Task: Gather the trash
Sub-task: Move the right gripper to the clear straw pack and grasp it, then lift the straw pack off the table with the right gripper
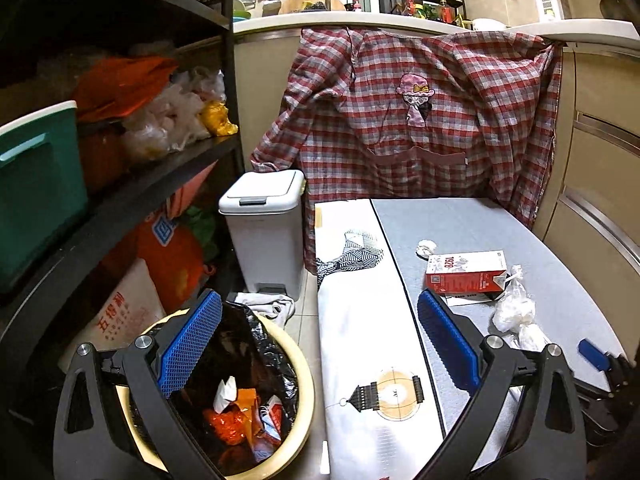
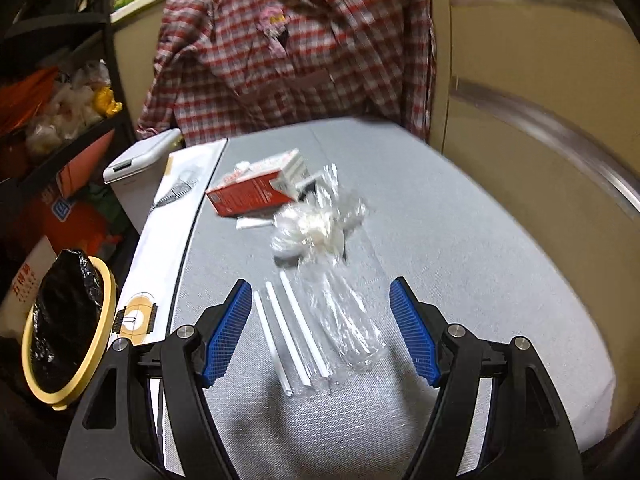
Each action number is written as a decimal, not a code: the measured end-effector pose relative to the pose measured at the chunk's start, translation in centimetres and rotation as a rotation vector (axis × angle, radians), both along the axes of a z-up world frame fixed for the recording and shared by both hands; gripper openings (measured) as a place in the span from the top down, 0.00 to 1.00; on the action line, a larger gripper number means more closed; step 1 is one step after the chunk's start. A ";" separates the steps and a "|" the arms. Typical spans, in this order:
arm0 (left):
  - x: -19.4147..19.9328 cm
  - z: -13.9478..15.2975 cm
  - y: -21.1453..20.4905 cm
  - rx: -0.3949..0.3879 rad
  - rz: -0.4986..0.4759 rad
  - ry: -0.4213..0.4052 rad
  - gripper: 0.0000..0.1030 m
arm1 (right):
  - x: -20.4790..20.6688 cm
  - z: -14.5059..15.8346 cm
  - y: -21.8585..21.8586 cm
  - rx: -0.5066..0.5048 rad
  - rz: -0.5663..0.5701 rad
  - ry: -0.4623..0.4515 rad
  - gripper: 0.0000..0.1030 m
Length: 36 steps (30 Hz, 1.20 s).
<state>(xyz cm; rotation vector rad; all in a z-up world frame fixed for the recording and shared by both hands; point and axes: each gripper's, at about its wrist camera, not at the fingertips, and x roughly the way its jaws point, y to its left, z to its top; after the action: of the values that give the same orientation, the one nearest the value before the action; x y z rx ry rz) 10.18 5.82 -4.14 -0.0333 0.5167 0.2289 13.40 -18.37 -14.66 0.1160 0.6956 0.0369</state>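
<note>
My right jaws (image 2: 320, 332) stand wide and empty over the counter (image 2: 480, 264); white straws (image 2: 286, 336) and a clear wrapper (image 2: 348, 320) lie between them, the carton (image 2: 256, 192) beyond. My left jaws (image 1: 320, 352) gape empty, the bin (image 1: 298, 392) under their left finger.

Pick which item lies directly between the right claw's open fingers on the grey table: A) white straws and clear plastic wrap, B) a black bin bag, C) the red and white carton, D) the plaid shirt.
A: the white straws and clear plastic wrap lie between the right claw's spread fingers, while the carton sits farther back.
</note>
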 end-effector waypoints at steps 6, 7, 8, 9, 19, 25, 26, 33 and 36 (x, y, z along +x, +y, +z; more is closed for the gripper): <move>0.3 -0.3 0.0 0.000 0.004 0.008 0.07 | 1.7 -1.2 -1.3 0.057 -0.055 0.052 0.32; 0.3 -0.3 0.1 0.000 0.005 0.009 0.07 | 1.9 -1.4 -1.4 0.064 -0.057 0.062 0.35; 0.3 -0.3 0.1 0.001 0.006 0.010 0.07 | 2.0 -1.6 -1.4 0.067 -0.057 0.068 0.37; 0.4 -0.3 0.1 0.001 0.007 0.011 0.08 | 2.2 -1.9 -1.2 0.063 -0.053 0.075 0.45; 0.6 -0.6 -0.2 -0.003 -0.005 0.015 0.07 | 1.7 -0.9 -0.3 0.014 -0.007 0.028 0.99; 0.9 -0.8 -1.3 0.008 -0.028 0.016 0.07 | 0.8 1.0 -2.3 0.105 -0.026 -0.018 0.99; 0.9 -0.8 -1.4 0.010 -0.032 0.016 0.07 | 0.8 1.2 -2.4 0.115 -0.027 -0.023 0.99; 1.2 -1.1 -2.7 0.026 -0.060 0.020 0.07 | 0.0 2.2 -4.1 0.171 -0.040 -0.053 0.99; 1.4 -1.3 -3.1 0.030 -0.072 0.024 0.07 | -0.4 2.8 -4.7 0.188 -0.050 -0.082 0.99</move>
<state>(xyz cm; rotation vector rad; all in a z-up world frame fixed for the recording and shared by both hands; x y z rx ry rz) 11.54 2.67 -5.44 0.0176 0.5368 0.1673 12.98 -23.11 -11.82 0.3105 0.6066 0.0590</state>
